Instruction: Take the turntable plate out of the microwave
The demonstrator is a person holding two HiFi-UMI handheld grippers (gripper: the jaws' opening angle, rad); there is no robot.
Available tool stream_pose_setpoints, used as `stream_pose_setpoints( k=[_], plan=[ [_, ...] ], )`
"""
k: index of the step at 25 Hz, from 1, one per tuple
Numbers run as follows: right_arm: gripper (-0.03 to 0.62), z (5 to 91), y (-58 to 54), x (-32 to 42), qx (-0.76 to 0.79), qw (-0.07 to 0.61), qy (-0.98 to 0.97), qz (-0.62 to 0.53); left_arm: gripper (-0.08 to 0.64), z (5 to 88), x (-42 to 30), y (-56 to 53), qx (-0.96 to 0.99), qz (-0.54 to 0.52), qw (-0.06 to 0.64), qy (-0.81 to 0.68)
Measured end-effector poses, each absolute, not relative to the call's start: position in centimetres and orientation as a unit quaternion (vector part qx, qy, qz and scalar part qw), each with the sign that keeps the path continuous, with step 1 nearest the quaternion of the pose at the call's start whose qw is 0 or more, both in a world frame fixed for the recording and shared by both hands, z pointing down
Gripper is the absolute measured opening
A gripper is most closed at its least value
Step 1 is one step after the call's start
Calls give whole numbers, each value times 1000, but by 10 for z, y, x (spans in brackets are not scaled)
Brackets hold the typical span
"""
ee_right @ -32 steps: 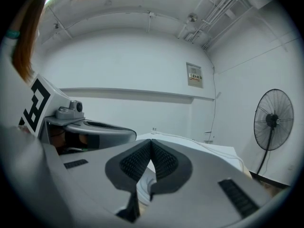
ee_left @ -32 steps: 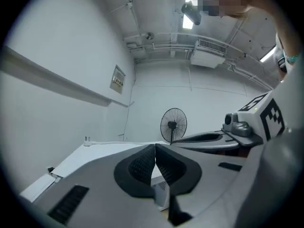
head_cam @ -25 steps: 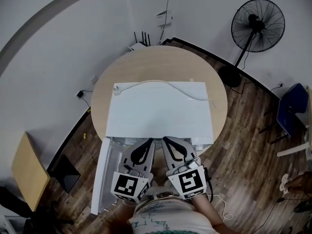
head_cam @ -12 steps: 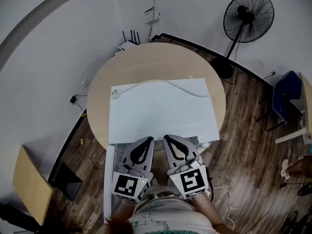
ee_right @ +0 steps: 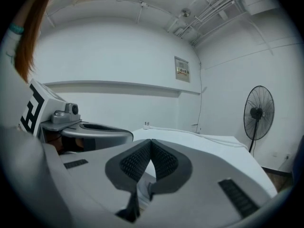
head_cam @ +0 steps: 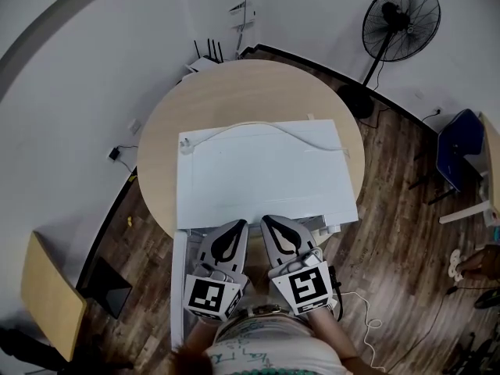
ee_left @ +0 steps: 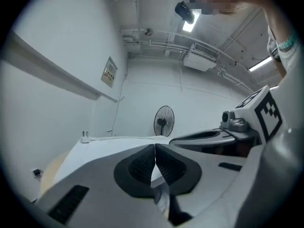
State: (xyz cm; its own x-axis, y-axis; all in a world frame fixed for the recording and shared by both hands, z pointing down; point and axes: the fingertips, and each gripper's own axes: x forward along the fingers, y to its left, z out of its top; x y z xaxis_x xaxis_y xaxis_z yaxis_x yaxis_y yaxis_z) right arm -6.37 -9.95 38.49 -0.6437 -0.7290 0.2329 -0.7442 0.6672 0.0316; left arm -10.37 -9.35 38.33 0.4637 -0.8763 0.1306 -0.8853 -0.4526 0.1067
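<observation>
- Your left tool (head_cam: 233, 231) has its jaws pressed together, the ribbed pads meeting in one line with nothing between them; its own view (ee_left: 155, 148) shows this plainly.
- Your right tool (head_cam: 273, 228) is likewise closed and empty, its pads meeting at the tips (ee_right: 151, 142).
- Both tools sit side by side, close but apart, at the front edge of the microwave (head_cam: 266, 170), pointing toward it.
- The microwave is a white box on the round wooden counter (head_cam: 258, 88). Its door (head_cam: 179, 287) stands swung out at the front left, just beside your left tool.
- You cannot see the plate in any view: the microwave's top hides the cavity from above, and both tool views look across that top.
- A white cord (head_cam: 258, 127) lies across the microwave's top, running from the left back corner toward the right.
- Each tool carries a marker cube (head_cam: 212, 297) with a black-and-white square pattern; it bears no letters.
- A small sign (ee_right: 182, 69) hangs on the wall, and its print is too small to read.
- No brand name or label shows on the microwave.
- A black fan (head_cam: 401, 30) stands on the wood floor beyond the counter, at the right.
</observation>
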Motion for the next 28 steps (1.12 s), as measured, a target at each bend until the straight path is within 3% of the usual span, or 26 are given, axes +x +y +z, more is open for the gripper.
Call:
stream_pose_setpoints(
  k=[16,28],
  plan=[
    [-9,463,-85,-65,373,168,-909,77,15,461,-98,-82,851,71,135,-502],
    [-9,546,-94,-68,376,230,-889,122,15,545,-109,-83,827,163,165,-512]
  ],
)
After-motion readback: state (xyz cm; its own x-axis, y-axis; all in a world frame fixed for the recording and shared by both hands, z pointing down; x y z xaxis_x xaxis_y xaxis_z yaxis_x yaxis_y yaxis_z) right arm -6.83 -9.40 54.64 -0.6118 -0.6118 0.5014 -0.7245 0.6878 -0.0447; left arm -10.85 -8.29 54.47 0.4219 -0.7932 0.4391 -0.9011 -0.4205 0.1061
